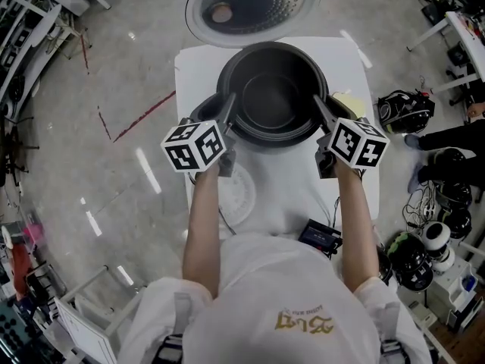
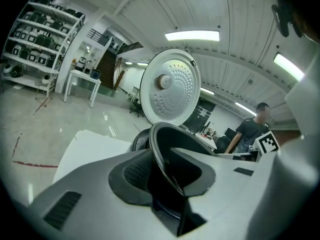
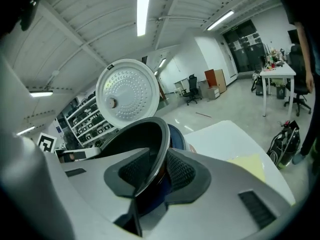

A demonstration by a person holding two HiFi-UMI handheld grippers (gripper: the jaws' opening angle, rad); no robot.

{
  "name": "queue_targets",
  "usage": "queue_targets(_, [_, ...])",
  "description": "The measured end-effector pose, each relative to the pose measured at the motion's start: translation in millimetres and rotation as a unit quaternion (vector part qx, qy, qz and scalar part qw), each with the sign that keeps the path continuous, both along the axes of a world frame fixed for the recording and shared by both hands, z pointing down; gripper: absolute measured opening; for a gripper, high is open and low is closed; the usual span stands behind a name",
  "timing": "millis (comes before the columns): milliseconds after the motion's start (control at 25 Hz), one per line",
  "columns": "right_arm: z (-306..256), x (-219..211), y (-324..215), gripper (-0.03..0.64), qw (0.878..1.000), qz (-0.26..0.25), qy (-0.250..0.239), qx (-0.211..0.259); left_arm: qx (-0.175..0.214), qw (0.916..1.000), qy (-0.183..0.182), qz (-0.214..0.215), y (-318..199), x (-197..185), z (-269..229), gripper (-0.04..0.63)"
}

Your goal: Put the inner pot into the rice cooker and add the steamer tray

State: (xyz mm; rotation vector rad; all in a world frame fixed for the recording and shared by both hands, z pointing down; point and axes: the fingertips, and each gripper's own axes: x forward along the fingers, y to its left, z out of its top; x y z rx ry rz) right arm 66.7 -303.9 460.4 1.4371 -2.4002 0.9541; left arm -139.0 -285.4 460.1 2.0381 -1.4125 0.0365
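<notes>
Item one: inner pot (image 1: 273, 97), black, sitting in the mouth of the rice cooker (image 1: 198, 111) at 12 o'clock on the white table (image 1: 345, 63), with the open lid (image 1: 252, 6) standing beyond it. Item two: my left gripper (image 1: 229, 106) straddles the pot rim at 9 o'clock, my right gripper (image 1: 321, 109) at 3 o'clock. Both pairs of jaws stand slack, rim between the pads, no squeeze on it.
</notes>
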Motion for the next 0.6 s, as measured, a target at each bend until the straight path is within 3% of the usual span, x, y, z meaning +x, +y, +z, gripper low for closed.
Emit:
queue_targets(200, [3.3,-0.1,-2.2,0.127,1.000,0.001,0.017,0.010,0.009,0.9994,-0.032,0.001,-2.2,2.2,0.7,0.139])
queue_targets(360, [1.2,0.0,-0.1,0.163,0.999,0.001,0.040,0.029,0.012,0.9971,-0.075,0.000,0.3,2.2,1.9,0.214])
queue_targets(600, [-12.5,15.2,9.3,0.155,0.998,0.008,0.029,0.052,0.026,0.9956,-0.087,-0.022,7.8,-1.7,-1.5,0.228])
